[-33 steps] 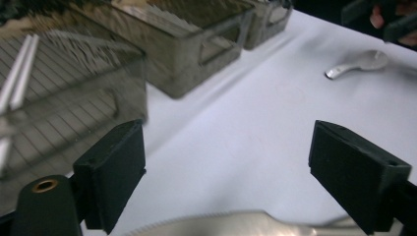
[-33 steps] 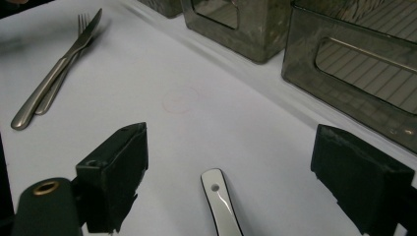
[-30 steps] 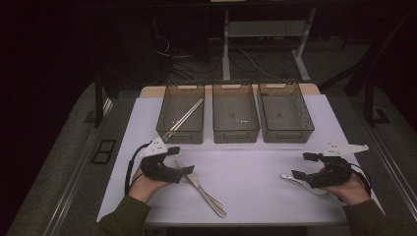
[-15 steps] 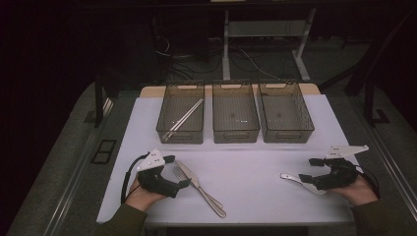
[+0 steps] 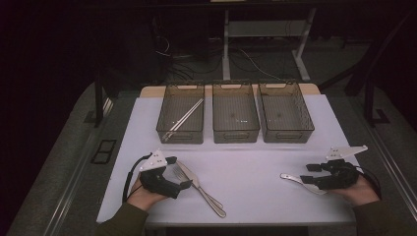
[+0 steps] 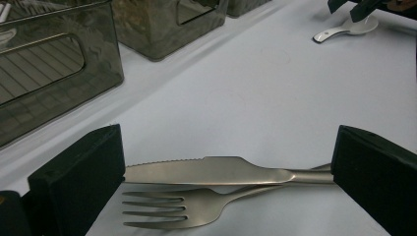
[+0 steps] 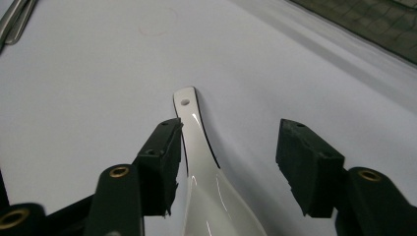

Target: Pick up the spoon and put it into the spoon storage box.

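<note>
White-covered bench, sorting barely begun: chopsticks sit in left bin, left tongs gape wide around knife and fork, right tongs have just been closing around white spoon, not gripped yet.

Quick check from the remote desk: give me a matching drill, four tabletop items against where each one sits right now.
1. knife
2. fork
3. white spoon
4. chopsticks

A. between the right gripper's open jaws
B. in the left bin
C. nearest the left gripper, tines toward one jaw
D. just beyond the fork, crossing its handle

Pairs: 1-D, 2-C, 3-A, 4-B
</note>
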Motion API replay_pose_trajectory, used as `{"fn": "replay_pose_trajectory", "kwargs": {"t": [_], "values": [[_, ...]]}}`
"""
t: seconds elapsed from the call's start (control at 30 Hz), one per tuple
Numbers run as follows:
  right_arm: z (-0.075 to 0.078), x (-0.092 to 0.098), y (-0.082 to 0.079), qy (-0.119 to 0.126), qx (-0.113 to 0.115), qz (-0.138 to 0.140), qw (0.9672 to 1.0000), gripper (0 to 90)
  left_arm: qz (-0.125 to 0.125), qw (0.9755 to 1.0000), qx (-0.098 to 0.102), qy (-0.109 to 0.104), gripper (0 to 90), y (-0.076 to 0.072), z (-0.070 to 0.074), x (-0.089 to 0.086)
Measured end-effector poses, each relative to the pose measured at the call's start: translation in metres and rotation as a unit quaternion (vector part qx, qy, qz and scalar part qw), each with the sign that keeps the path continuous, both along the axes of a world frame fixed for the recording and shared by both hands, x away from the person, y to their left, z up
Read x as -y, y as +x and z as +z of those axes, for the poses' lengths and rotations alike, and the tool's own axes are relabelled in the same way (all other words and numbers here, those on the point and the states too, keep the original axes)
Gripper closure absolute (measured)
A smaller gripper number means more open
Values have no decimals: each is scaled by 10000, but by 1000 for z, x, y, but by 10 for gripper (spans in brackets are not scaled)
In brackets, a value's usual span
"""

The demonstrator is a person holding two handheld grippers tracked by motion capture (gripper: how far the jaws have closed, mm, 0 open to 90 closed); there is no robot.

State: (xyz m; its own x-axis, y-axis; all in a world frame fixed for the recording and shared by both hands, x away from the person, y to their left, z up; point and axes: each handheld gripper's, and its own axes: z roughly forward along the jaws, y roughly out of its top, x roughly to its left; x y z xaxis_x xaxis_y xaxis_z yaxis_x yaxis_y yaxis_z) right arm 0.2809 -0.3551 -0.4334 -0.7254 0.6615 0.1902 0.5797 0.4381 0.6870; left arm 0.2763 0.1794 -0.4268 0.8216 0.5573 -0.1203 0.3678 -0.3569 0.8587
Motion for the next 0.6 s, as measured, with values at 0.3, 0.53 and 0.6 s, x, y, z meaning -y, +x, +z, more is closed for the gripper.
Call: {"fn": "replay_pose_trajectory", "kwargs": {"t": [0.3,0.53,0.6], "values": [[-4,-2,1,-85,-216,211,9995,521,-53,10000,-24,-24,0,0,0,1],[-8,-4,1,-261,-307,375,9985,551,-81,9999,-70,-25,0,0,-1,1],[-9,-5,1,-348,-349,421,9979,576,-79,9999,-64,-20,0,0,-1,1]]}}
